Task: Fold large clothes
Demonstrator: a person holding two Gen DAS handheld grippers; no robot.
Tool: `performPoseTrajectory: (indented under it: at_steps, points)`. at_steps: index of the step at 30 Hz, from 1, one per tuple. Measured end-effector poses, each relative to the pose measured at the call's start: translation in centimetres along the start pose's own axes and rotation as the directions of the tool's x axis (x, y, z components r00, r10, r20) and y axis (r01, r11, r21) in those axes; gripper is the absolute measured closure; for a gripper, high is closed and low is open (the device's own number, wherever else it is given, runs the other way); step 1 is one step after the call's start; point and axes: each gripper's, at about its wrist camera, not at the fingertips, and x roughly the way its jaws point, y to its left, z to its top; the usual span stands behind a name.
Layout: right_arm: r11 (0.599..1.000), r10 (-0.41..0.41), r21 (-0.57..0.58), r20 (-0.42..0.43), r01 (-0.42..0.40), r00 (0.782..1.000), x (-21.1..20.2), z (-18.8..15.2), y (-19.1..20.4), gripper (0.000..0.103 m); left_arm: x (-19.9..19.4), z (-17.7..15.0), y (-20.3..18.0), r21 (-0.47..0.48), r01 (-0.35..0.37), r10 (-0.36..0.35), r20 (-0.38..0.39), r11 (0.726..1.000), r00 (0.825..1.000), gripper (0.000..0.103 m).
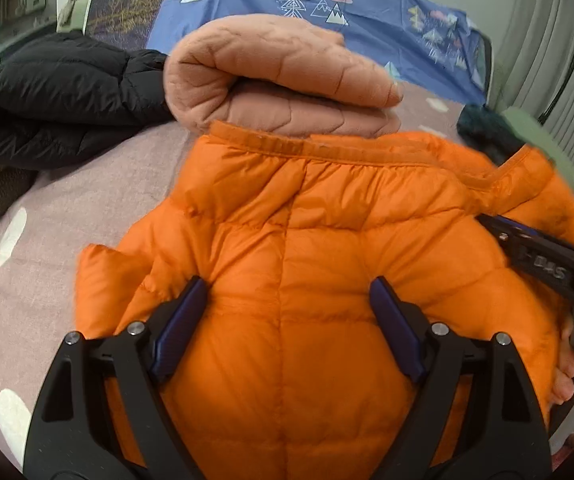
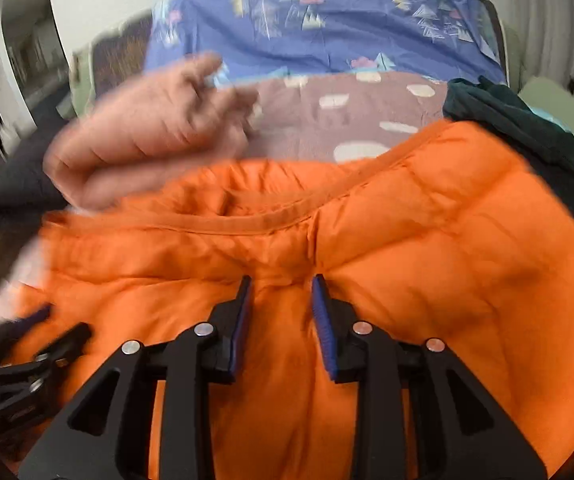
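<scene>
Left wrist view: orange puffer jacket [image 1: 307, 260] lies on the bed [image 1: 47, 216], collar toward the folded peach blanket [image 1: 271, 80]. Left gripper [image 1: 287, 320] spread wide over the back panel, pads not pressing. Looks light, squashy, slippery; best taken at the hem or collar seam. Black jacket [image 1: 55, 96] sits off to the side.

Right wrist view: right gripper [image 2: 283, 320] partly apart above the jacket, clamping nothing. Dark green garment [image 2: 527, 128] crowds the jacket's edge.
</scene>
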Motion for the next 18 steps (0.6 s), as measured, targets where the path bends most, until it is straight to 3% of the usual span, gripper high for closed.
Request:
performPoseTrajectory:
  at_steps: [2,5,7,9,11,13,18]
  points:
    - [0.999,0.035,-0.007,0.048,-0.034,0.998,-2.3,0.1,0.3,0.071,-1.5,0.1,1.2,-0.041,0.022,-0.021,0.025,0.999,0.999,0.019]
    - [0.998,0.023,-0.063,0.066,-0.019,0.998,-3.4,0.8,1.8,0.070,-3.9,0.4,2.9,-0.086,0.031,-0.025,0.067,0.996,0.997,0.020]
    - [0.997,0.007,-0.071,0.056,-0.003,0.998,-2.2,1.6,2.4,0.070,-5.5,0.6,3.2,-0.071,0.029,-0.021,0.105,0.997,0.994,0.020]
    - [0.999,-0.004,-0.053,-0.025,0.003,1.000,1.1,2.1,2.5,0.066,-6.2,0.4,2.7,-0.019,-0.031,0.033,0.111,0.999,0.993,0.020]
    - [0.998,-0.012,-0.070,-0.124,0.004,0.992,5.7,1.0,2.2,0.059,-5.8,0.0,2.7,0.005,-0.081,0.080,0.096,0.997,0.992,0.020]
    - [0.994,-0.033,-0.105,-0.080,0.024,0.996,6.5,0.5,2.4,0.059,-4.9,-0.2,3.8,-0.012,-0.082,0.082,0.061,0.997,0.995,0.019]
    - [0.987,-0.098,-0.139,-0.083,0.086,0.992,5.2,0.6,3.3,0.059,-2.0,-1.9,7.0,-0.093,-0.023,0.019,-0.041,0.995,0.999,0.012]
